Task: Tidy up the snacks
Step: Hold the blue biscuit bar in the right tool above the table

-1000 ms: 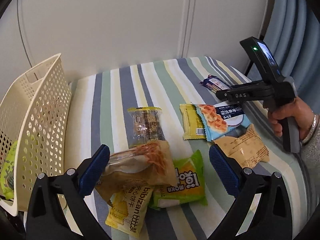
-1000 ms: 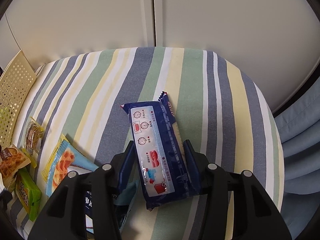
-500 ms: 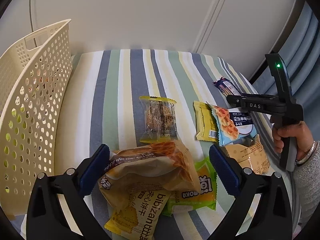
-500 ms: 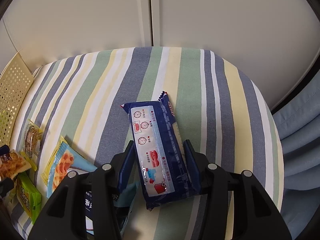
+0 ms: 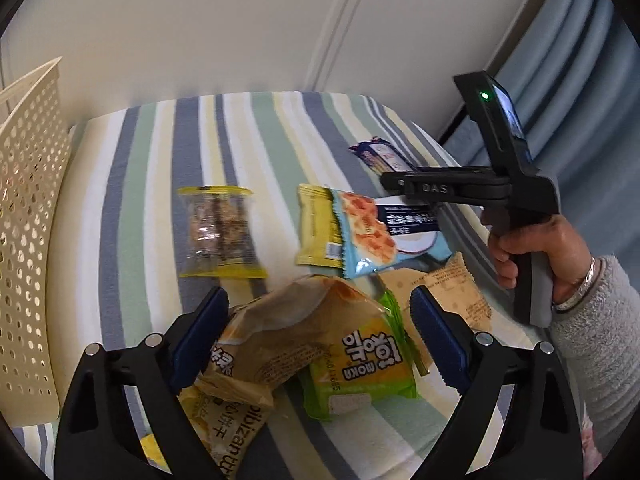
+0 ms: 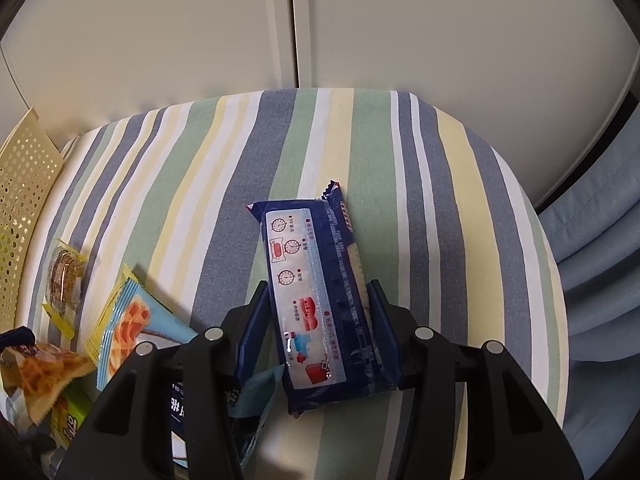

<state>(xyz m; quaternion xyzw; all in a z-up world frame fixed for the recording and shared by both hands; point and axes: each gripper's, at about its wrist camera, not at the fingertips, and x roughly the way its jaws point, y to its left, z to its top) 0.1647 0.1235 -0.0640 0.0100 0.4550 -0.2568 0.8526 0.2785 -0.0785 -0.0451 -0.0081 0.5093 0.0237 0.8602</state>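
Observation:
My left gripper (image 5: 318,332) is open, low over a pile of snacks on the striped tabletop (image 5: 160,184). A crumpled brown snack bag (image 5: 288,340) and a green Moka pack (image 5: 360,372) lie between its blue fingers (image 5: 200,328). A yellow bibizan pack (image 5: 228,428) pokes out beneath the bag. My right gripper (image 6: 320,320) is shut on a dark blue packet (image 6: 316,280), both pads pressed to its sides. In the left wrist view that dark blue packet (image 5: 376,156) sticks out past the right gripper's tip. A cream perforated basket (image 5: 28,220) stands at the left.
A clear nut-bar pack (image 5: 218,236), a yellow pack (image 5: 316,232), a light blue waffle pack (image 5: 380,236) and a tan pack (image 5: 440,292) lie mid-table. A hand and grey sleeve (image 5: 584,300) hold the right gripper. Blue curtain (image 6: 600,240) hangs right; a white wall is behind.
My left gripper has swung right, away from the basket, and come down closer over the brown bag and green pack. The right gripper has stayed shut on the dark blue packet, hardly moving.

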